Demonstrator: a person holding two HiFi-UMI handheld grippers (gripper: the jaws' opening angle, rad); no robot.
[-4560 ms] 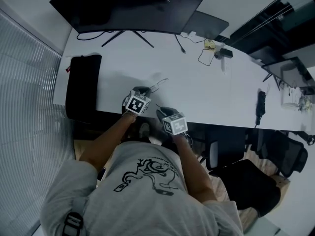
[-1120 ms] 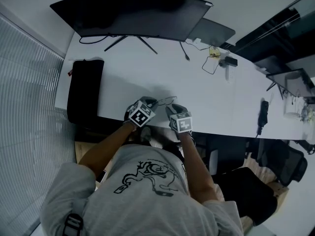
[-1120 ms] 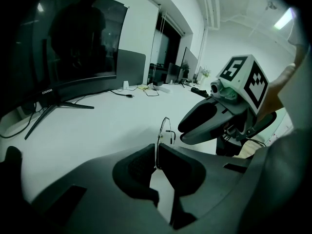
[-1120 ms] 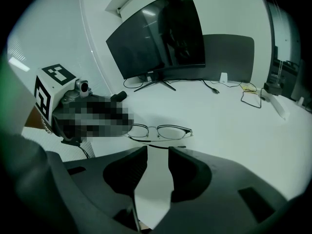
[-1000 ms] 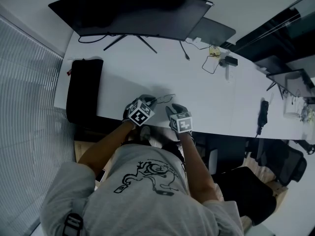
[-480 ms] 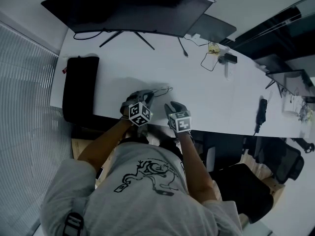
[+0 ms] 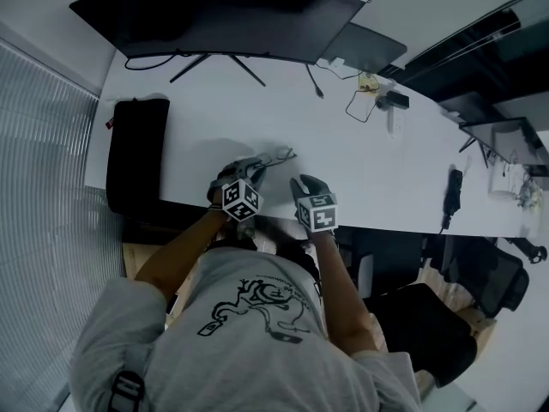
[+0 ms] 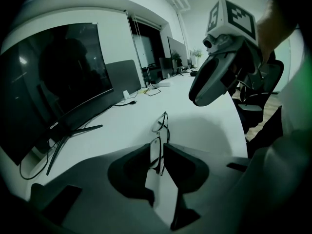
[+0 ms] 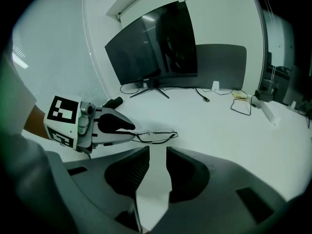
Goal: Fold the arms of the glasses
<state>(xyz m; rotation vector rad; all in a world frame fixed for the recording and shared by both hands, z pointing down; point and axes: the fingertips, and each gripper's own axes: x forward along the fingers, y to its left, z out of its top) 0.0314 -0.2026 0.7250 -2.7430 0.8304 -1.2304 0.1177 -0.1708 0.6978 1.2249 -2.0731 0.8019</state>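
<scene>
Thin wire-framed glasses [image 7: 276, 157] lie on the white desk [image 7: 360, 157] close to its near edge. My left gripper [image 7: 250, 171] is shut on one end of them. In the left gripper view a lens rim of the glasses [image 8: 157, 152] sits pinched between the dark jaws of my left gripper [image 8: 159, 155], and the rest of the frame reaches away over the desk. My right gripper [image 7: 302, 184] hovers just right of them. In the right gripper view my right gripper [image 9: 157, 152] has its jaws closing on nothing, the glasses [image 9: 157, 136] a little ahead.
A wide curved monitor [image 7: 214, 11] stands at the back of the desk, with a black bag [image 7: 135, 153] at the left end. Cables and small items [image 7: 367, 93] lie at the back right. A black office chair [image 7: 433, 320] stands below the desk edge.
The left gripper has rolled about its own line with the glasses in it, so its marker cube shows another face. The right gripper has stayed beside it.
</scene>
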